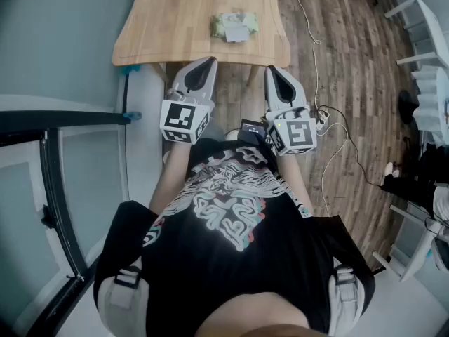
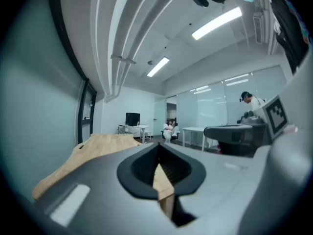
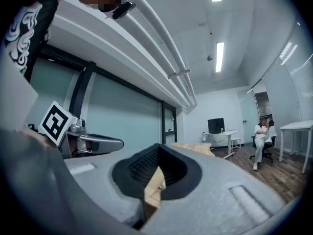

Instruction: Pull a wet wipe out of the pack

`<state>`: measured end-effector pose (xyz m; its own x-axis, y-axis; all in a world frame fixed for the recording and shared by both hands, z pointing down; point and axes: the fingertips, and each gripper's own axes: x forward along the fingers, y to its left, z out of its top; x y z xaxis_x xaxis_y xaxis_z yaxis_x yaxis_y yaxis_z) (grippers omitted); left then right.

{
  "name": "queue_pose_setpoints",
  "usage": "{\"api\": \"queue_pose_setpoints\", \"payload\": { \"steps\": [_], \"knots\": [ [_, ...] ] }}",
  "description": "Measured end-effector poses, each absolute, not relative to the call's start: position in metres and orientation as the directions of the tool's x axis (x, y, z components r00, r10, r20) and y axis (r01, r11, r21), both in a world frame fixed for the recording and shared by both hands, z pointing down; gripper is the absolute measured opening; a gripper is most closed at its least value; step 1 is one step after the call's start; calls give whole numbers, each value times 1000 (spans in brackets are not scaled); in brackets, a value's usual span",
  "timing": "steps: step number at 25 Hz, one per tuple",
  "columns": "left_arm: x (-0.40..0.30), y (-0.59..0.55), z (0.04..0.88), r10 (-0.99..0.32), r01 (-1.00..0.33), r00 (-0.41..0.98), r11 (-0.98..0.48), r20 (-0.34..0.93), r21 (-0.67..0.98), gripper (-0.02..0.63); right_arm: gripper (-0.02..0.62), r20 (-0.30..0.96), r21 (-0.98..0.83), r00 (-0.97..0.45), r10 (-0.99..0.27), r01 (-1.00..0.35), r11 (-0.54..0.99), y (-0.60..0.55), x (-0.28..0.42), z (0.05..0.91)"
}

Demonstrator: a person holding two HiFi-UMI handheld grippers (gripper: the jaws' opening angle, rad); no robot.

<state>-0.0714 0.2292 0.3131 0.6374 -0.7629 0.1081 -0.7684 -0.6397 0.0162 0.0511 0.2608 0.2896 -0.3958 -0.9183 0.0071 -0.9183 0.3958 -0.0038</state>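
Observation:
The wet wipe pack (image 1: 235,27) is pale green with a white flap and lies flat on the light wooden table (image 1: 175,20), near the front edge. My left gripper (image 1: 208,60) and right gripper (image 1: 272,69) are held side by side close to the person's chest. They point toward the table and stop just short of its near edge, clear of the pack. The jaws of the left gripper (image 2: 158,146) meet at the tip with nothing between them. The right gripper (image 3: 158,146) looks the same, shut and empty. Only table wood shows through the gaps behind the tips.
A dark-framed glass partition (image 1: 63,160) runs close on the left. White cables (image 1: 330,128) trail over the wood floor on the right, near white chairs (image 1: 428,55). In the right gripper view a person sits on a chair (image 3: 261,141) far across the room, beside white desks.

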Motion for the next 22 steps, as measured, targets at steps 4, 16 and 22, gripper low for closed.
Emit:
{"api": "queue_pose_setpoints", "payload": {
  "steps": [4,16,22],
  "knots": [
    [-73,230,313,-767,-772,632,-635,112,6,-12,-2,14,-5,-386,-922,-922,386,263,53,289],
    [-70,237,309,-730,-735,678,-672,89,84,-12,-2,3,-42,-436,-900,-899,435,265,49,291],
    [-62,232,315,-720,-729,683,-683,123,51,-12,-2,25,-25,-470,-882,-883,470,261,39,299]
  ]
}}
